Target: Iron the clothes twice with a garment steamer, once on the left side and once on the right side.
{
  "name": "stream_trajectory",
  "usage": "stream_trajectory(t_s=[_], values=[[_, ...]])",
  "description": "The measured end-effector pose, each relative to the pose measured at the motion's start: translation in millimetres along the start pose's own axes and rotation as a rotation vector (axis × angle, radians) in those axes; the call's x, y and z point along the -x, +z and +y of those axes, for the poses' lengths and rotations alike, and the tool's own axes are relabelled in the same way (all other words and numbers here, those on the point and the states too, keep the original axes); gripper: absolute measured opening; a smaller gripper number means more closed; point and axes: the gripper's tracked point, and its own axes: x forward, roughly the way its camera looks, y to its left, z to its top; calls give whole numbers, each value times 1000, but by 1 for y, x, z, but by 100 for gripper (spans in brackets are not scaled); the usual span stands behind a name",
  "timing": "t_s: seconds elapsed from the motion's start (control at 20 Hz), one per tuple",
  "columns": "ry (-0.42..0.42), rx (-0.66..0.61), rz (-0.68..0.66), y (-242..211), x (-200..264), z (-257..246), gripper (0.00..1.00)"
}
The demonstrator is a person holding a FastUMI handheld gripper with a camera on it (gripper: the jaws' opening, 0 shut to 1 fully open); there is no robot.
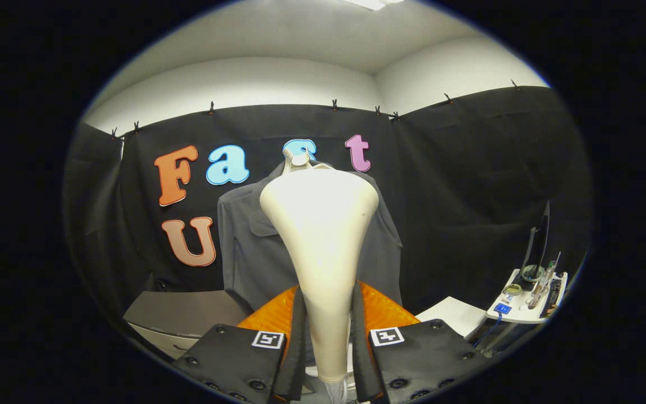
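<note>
My gripper (326, 314) is shut on the cream garment steamer (321, 224): both fingers press on its narrow handle, and its wide head rises ahead of them. Beyond the steamer a grey shirt (244, 247) hangs on a hanger against the booth's black wall. The steamer head covers the middle of the shirt, with the shirt's left half and a strip of its right side showing. How far the head stands from the cloth I cannot tell.
A grey box (185, 314) lies low to the left of the fingers. To the right are a white surface (452, 314) and a white tray (527, 300) with small items beside a dark screen (541, 235).
</note>
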Motion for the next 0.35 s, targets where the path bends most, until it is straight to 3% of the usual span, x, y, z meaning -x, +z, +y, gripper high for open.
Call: stream_trajectory(t_s=[0.35], values=[[-23, 3, 13, -7, 5, 8, 42]])
